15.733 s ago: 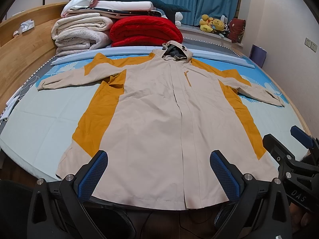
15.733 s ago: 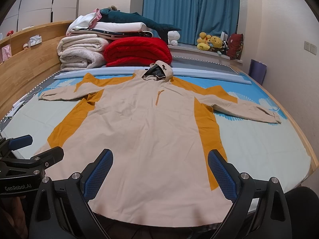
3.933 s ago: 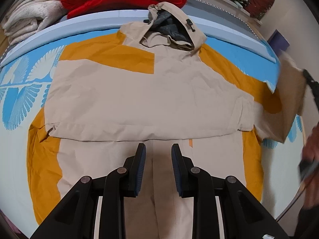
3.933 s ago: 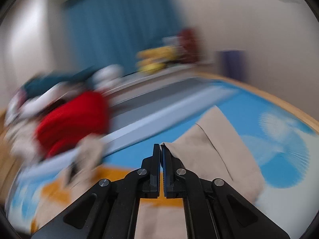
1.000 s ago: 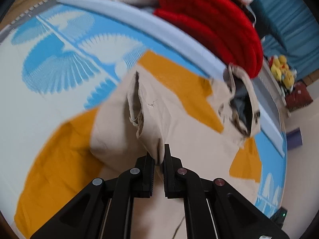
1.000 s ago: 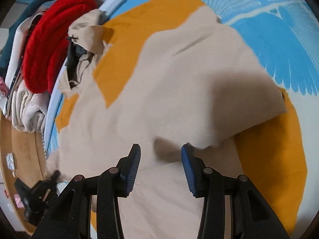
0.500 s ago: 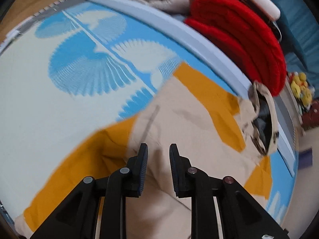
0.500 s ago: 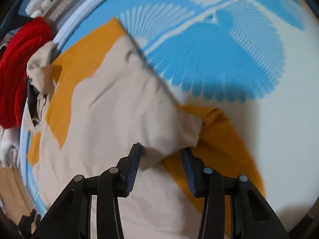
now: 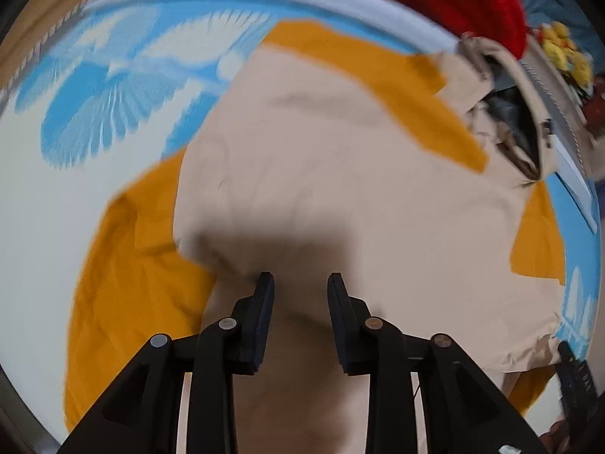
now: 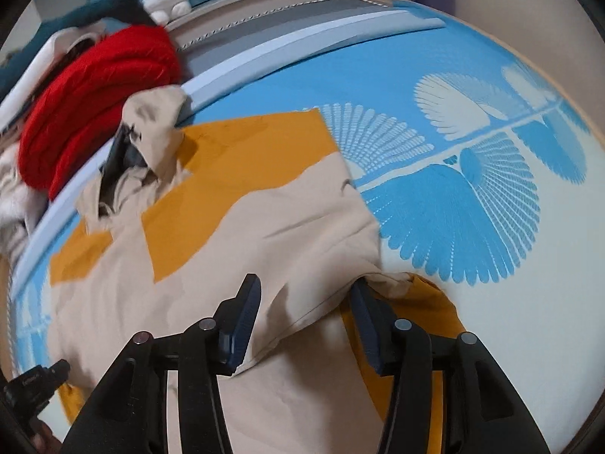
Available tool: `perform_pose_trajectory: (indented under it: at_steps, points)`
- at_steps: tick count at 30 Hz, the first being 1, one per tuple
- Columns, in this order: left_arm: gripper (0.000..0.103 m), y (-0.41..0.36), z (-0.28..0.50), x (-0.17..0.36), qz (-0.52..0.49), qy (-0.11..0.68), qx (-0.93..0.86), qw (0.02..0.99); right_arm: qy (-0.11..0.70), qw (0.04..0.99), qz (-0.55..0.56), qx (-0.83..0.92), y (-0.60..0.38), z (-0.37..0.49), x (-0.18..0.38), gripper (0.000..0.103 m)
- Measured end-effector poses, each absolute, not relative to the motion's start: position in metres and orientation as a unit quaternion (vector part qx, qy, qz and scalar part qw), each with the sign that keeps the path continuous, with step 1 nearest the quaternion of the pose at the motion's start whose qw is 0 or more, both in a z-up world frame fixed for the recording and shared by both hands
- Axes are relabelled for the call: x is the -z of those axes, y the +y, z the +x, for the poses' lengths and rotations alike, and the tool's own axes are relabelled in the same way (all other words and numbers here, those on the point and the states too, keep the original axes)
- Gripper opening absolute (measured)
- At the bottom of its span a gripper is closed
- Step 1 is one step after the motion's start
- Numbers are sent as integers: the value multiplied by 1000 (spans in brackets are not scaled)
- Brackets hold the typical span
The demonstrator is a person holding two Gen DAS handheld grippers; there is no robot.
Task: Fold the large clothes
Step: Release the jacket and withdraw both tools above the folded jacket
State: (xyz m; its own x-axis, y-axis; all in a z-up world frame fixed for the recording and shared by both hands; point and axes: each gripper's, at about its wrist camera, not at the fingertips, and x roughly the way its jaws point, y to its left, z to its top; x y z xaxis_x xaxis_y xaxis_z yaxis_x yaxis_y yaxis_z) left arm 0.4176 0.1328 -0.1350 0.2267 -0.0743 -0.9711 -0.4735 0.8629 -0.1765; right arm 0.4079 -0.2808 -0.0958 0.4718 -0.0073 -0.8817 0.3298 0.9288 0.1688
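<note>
Two folded-in sleeves across the chest of the beige and mustard-yellow hooded coat (image 9: 340, 174), spread flat on the blue and white feather-patterned bed sheet (image 9: 94, 87). Left of the coat's middle, left gripper (image 9: 300, 287) above the beige cloth, jaws just opened further, apart, nothing between. Behind the hood, thick red folded blanket (image 10: 98, 87). Right of the middle, right gripper (image 10: 304, 295) over the sleeve fold, jaws just widened, gripping nothing.

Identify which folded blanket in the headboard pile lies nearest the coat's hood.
The red knitted blanket, directly behind the beige hood; the cream blankets lie further aside.
</note>
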Motion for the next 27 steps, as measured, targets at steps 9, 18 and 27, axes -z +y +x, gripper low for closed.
perform_pose_trajectory:
  at_steps: [9,18,27]
  points:
    - [26,118,419,101,-204,576,-113,784,472,853,150,164,-277,382,69,50]
    - [26,106,422,103,-187,584,-90,784,516,847,123,43,-266,432,114,50]
    - [26,102,423,96,-181,577,-91,792,579,810,88,20,-257,441,136,50]
